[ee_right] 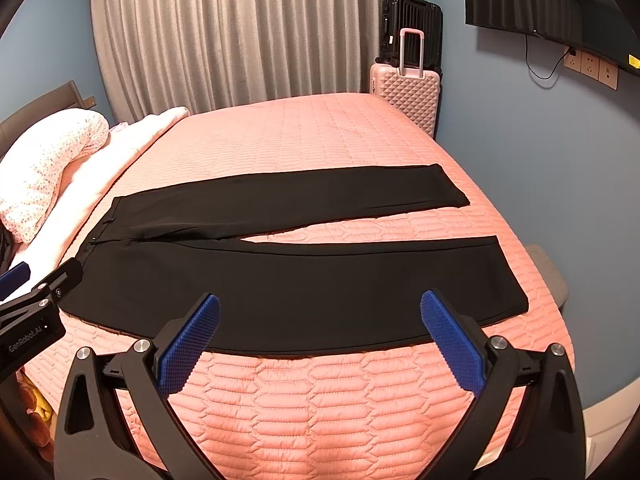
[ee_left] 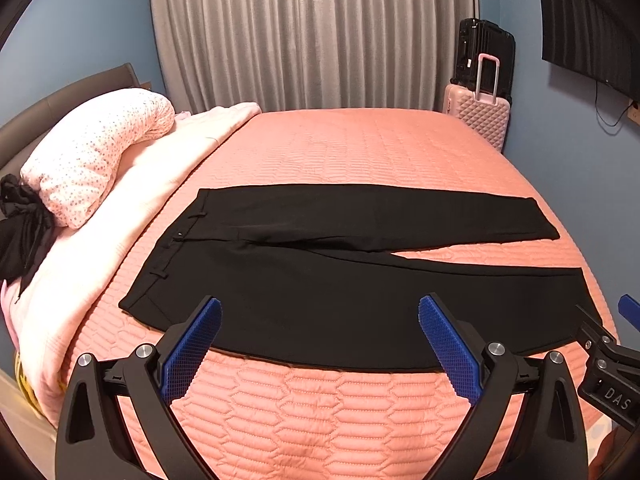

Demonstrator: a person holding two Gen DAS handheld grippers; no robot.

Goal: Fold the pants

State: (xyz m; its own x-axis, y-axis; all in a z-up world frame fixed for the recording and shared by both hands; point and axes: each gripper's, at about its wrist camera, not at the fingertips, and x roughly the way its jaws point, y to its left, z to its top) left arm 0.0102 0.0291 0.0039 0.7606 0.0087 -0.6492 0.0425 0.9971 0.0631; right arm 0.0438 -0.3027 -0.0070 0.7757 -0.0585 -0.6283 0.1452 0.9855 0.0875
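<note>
Black pants (ee_left: 320,292) lie flat on the pink quilted bed (ee_left: 320,412), waistband to the left, both legs spread to the right with a narrow gap between them. They also show in the right wrist view (ee_right: 300,292). My left gripper (ee_left: 320,312) is open and empty, hovering above the near edge of the near leg. My right gripper (ee_right: 320,308) is open and empty, above the same near leg further toward the hems. Each gripper shows at the edge of the other's view.
A rolled spotted duvet (ee_left: 96,156) and a pale pink blanket (ee_left: 132,200) lie along the bed's left side, with dark clothing (ee_left: 20,228) beside them. A pink suitcase (ee_left: 478,114) and a black suitcase (ee_left: 484,50) stand at the far right corner. Grey curtains hang behind.
</note>
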